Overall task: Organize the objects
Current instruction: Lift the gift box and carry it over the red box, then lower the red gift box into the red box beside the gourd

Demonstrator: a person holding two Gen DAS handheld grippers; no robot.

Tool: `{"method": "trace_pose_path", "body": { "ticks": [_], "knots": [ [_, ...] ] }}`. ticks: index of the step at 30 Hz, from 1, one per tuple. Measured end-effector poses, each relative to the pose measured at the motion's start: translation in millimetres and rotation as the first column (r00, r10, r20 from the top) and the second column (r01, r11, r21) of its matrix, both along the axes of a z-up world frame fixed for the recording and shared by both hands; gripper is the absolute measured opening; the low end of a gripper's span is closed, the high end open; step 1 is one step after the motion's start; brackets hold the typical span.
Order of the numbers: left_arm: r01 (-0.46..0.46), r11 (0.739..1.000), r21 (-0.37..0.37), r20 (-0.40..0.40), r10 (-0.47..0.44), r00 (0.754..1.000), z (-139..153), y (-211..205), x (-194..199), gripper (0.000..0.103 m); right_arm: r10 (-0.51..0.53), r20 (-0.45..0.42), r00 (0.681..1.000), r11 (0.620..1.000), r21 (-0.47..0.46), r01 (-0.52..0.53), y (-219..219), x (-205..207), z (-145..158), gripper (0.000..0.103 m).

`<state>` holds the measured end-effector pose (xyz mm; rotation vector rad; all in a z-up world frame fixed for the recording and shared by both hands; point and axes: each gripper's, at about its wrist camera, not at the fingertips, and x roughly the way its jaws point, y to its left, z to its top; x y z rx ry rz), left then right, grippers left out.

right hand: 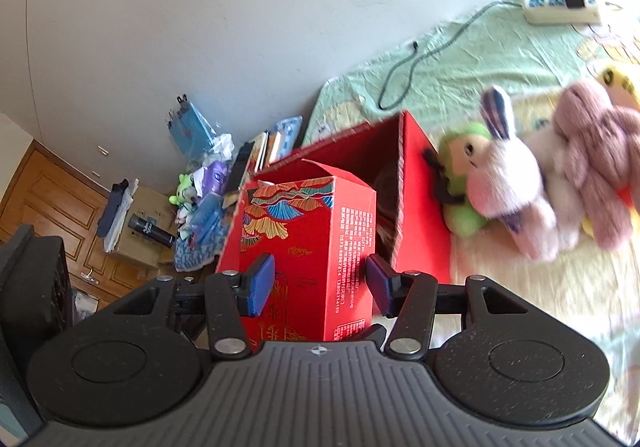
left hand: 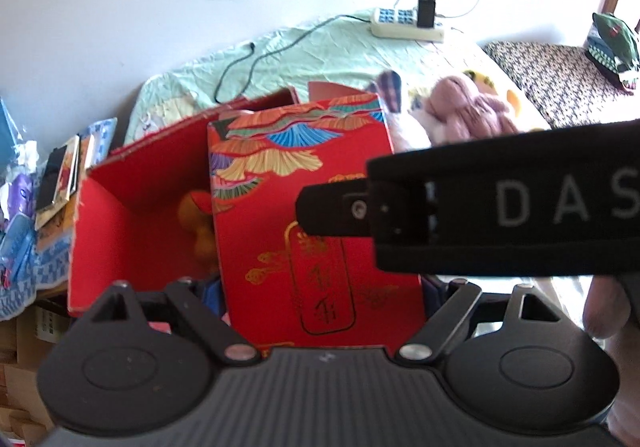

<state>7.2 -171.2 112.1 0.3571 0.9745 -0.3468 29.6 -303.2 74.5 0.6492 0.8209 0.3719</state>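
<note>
Two blue pads (right hand: 262, 283) of my right gripper (right hand: 320, 283) sit on either side of the small red carton (right hand: 308, 243), spread to about its width; the left pad lies against its patterned face, the right pad just beside its printed side, and I cannot tell whether they truly press it. My left gripper (left hand: 324, 311) is close up against the same carton (left hand: 304, 207), its fingertips hidden behind the carton and its own body, so I cannot tell how they stand. In the left wrist view my right gripper (left hand: 500, 203) crosses from the right, its tip over the carton's front. The carton stands upright with its top flap open, inside or at the near edge of the big red box (right hand: 416, 183), which is open on top. Just right of the box lie a green soft toy (right hand: 464, 163), a pink rabbit (right hand: 504, 183) and a mauve soft toy (right hand: 596, 151) on the bed sheet (right hand: 460, 59). Far off, a power strip (right hand: 560, 7) rests on the sheet.
</note>
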Motion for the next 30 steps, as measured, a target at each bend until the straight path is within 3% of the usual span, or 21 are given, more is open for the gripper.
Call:
{"method": "trace_pose_path", "body": {
  "ticks": [9,21,30],
  "knots": [
    [-0.023,1.000,-0.019,0.003,0.023,1.000,-15,37,61,0.083,-0.015,0.015,1.000,0.999,-0.030,0.015,26,41,2,0.052],
    [-0.023,1.000,-0.012,0.000,0.023,1.000,-18,74,101,0.082,-0.039,0.001,0.999,0.999,-0.030,0.039,61,82,-8,0.050],
    [-0.017,1.000,-0.010,-0.037,0.016,0.999,-37,101,126,0.081,-0.047,-0.025,0.999,0.998,-0.040,0.045,87,100,-24,0.050]
  ]
}}
